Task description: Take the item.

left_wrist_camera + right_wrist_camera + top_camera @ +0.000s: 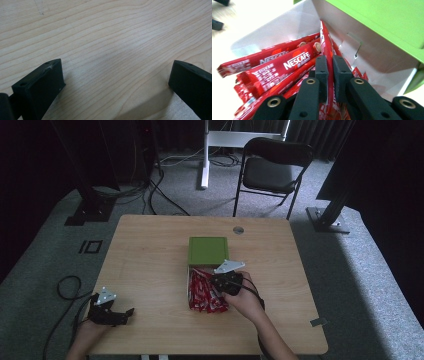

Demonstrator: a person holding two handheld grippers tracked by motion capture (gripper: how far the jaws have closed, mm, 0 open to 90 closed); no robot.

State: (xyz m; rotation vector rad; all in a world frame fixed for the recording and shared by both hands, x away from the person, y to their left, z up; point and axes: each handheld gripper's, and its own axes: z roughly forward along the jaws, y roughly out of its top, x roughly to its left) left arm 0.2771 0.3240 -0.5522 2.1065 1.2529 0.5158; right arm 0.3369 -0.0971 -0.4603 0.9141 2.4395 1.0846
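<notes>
right gripper [330,72], bottom centre of frame: two black jaws nearly together, pinching one red nescafe stick [326,40] that runs up betw. them toward upper centre. more red nescafe sticks [274,65] fan out to the left & lower left, lying across each other, white logo readable on the widest one. all sit in a white box [372,55] w/ its wall crossing upper right to lower right; slot tab cut in that wall. green lid [384,20] fills upper right corner. pale tabletop [249,15] upper left, w/ dark bits of the other gripper [217,24] at far upper-left edge.
</notes>
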